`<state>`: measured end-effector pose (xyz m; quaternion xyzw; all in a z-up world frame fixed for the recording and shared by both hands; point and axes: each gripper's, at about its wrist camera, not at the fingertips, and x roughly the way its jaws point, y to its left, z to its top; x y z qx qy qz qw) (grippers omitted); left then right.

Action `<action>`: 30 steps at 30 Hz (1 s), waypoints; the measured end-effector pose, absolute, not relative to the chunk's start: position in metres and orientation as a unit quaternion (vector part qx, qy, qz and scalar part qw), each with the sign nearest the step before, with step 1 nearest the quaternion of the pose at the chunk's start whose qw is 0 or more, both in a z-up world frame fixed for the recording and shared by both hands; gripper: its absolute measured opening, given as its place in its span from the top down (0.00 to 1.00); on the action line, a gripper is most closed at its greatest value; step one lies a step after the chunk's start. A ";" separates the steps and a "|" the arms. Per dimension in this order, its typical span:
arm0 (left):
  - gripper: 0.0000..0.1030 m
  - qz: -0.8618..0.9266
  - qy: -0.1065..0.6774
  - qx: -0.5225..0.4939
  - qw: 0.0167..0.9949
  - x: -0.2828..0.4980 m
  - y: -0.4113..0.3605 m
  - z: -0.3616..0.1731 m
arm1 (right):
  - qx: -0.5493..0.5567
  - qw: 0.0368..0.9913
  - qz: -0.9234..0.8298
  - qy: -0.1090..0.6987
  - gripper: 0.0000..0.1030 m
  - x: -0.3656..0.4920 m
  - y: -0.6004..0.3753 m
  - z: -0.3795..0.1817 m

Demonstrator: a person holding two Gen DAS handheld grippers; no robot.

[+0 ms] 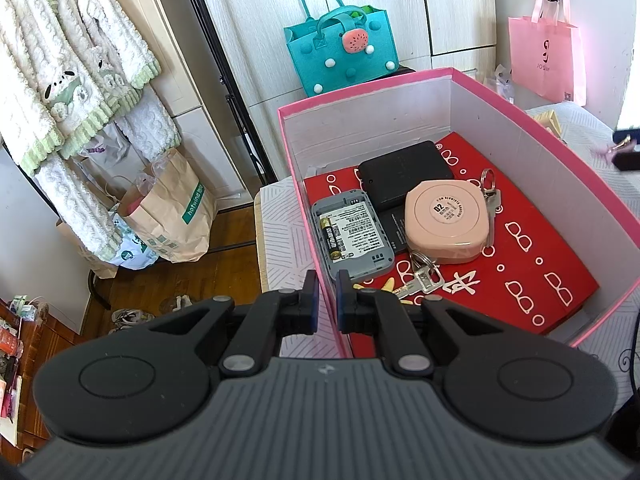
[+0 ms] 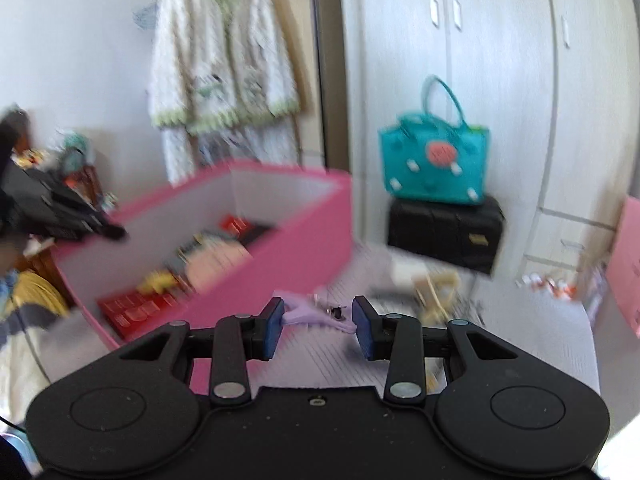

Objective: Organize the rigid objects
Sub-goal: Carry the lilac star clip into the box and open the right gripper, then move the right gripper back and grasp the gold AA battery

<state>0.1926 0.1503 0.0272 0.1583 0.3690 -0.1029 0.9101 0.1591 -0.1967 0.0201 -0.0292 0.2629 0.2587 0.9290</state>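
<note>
A pink box [image 1: 560, 128] with white inner walls stands on the patterned table. In it lie a red card [image 1: 532, 248], a black power bank [image 1: 404, 176], a grey device [image 1: 352, 236] with a battery on it, a pink case [image 1: 448, 220] and keys [image 1: 424, 276]. My left gripper [image 1: 326, 300] is shut on the box's near left wall. In the blurred right wrist view, my right gripper [image 2: 318, 320] is shut on a purple clip-like object [image 2: 308, 314], held above the table beside the pink box [image 2: 296, 240].
A teal felt bag [image 2: 434, 164] sits on a black case [image 2: 444, 232] behind the table. A small wooden stand [image 2: 436, 284] lies on the table right of the box. A pink bag [image 1: 546, 60] hangs on the wardrobe. Paper bags [image 1: 176, 216] stand on the floor at left.
</note>
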 end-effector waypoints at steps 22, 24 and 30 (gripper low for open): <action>0.92 -0.113 0.368 0.151 0.911 0.194 0.152 0.026 | -0.097 0.831 0.429 0.342 0.59 0.215 -0.066 0.021; 0.92 -0.114 0.369 0.143 0.911 0.194 0.154 0.026 | -0.113 0.821 0.422 0.368 0.59 0.218 -0.058 0.007; 0.92 -0.116 0.373 0.144 0.909 0.195 0.153 0.027 | -0.153 0.814 0.414 0.377 0.53 0.206 -0.062 0.018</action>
